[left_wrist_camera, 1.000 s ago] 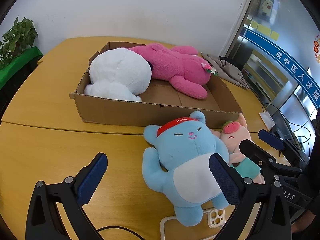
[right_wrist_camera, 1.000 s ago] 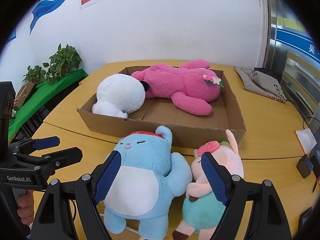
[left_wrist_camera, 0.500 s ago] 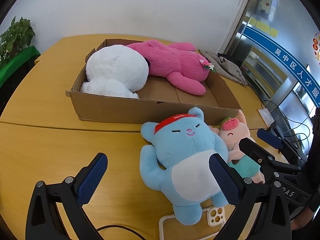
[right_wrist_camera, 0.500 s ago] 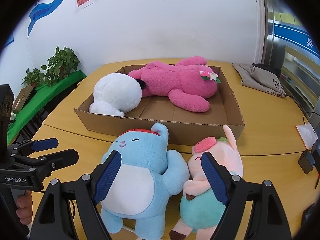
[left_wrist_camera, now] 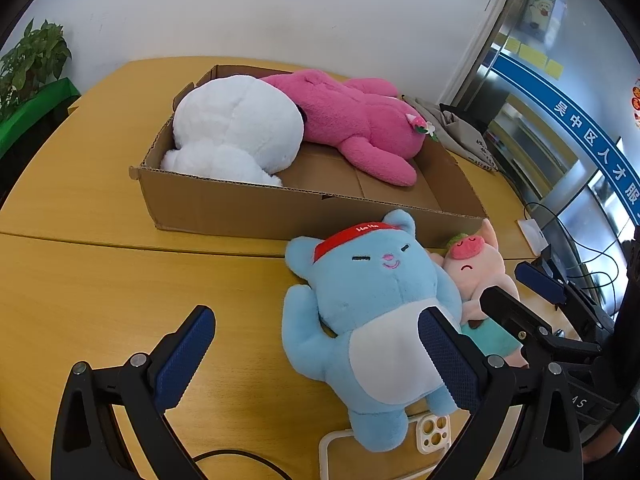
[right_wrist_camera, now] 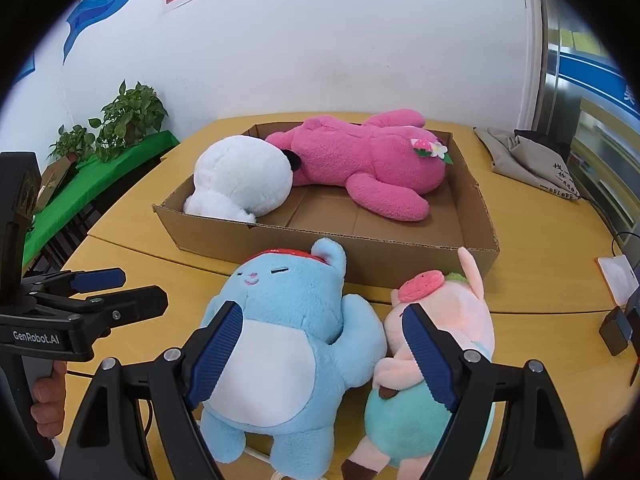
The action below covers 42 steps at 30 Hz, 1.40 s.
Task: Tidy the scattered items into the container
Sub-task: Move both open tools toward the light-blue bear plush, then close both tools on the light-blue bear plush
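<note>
In the box [right_wrist_camera: 332, 246]: white toy [right_wrist_camera: 240, 178] + pink toy [right_wrist_camera: 360, 160] — done. Left on table [left_wrist_camera: 100, 280], touching box front: blue bear [right_wrist_camera: 288, 320], pig [right_wrist_camera: 444, 320]. Both grippers [left_wrist_camera: 316, 354] [right_wrist_camera: 324, 350] spread wide, holding nothing — abt halfway.

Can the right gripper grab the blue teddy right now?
Probably yes. The right gripper is open, and the blue teddy lies face up on the table just ahead between its fingers, nothing on top. The pink pig leans against its side but shouldn't block it.
</note>
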### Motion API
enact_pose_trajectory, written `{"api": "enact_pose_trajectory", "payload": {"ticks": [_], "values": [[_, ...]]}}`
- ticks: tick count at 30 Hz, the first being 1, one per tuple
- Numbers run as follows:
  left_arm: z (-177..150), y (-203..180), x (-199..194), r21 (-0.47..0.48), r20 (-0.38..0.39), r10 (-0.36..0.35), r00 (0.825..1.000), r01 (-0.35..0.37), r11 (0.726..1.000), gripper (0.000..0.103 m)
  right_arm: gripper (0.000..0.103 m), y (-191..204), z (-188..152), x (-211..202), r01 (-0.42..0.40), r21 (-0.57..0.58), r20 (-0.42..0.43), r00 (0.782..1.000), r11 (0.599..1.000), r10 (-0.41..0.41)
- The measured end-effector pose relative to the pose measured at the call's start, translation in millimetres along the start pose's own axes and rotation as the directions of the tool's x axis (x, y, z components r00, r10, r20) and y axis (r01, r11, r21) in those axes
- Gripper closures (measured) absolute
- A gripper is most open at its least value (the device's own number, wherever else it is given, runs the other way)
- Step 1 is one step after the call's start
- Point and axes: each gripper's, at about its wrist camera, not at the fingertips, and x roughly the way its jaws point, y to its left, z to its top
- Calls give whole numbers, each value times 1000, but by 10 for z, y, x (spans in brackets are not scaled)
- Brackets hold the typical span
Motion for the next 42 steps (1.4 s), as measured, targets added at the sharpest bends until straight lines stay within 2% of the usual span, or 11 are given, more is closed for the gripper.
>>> {"api": "enact_pose_trajectory", "payload": {"ticks": [5, 18, 32, 38, 42], "values": [[1, 16, 34, -3, -9, -7, 1000, 7, 1000, 0, 21, 20, -16, -1, -31, -13, 1, 1000, 999, 31], [-44, 12, 84, -7, -28, -35, 999, 35, 999, 0, 21, -38, -36, 51, 25, 2, -30, 999, 1000, -25], [-78, 187, 181, -42, -62, -43, 997, 41, 998, 0, 21, -183, -36, 96, 41, 35, -49, 998, 999, -39], [-121, 414, 393, -111, -114, -97, 989, 84, 990, 0, 23, -312, -56, 161, 45, 40, -87, 995, 998, -42], [-176, 511, 612, -174, -148, -191, 970, 165, 971, 4, 26, -279, -77, 283, 81, -29, -115, 990, 996, -83]]}}
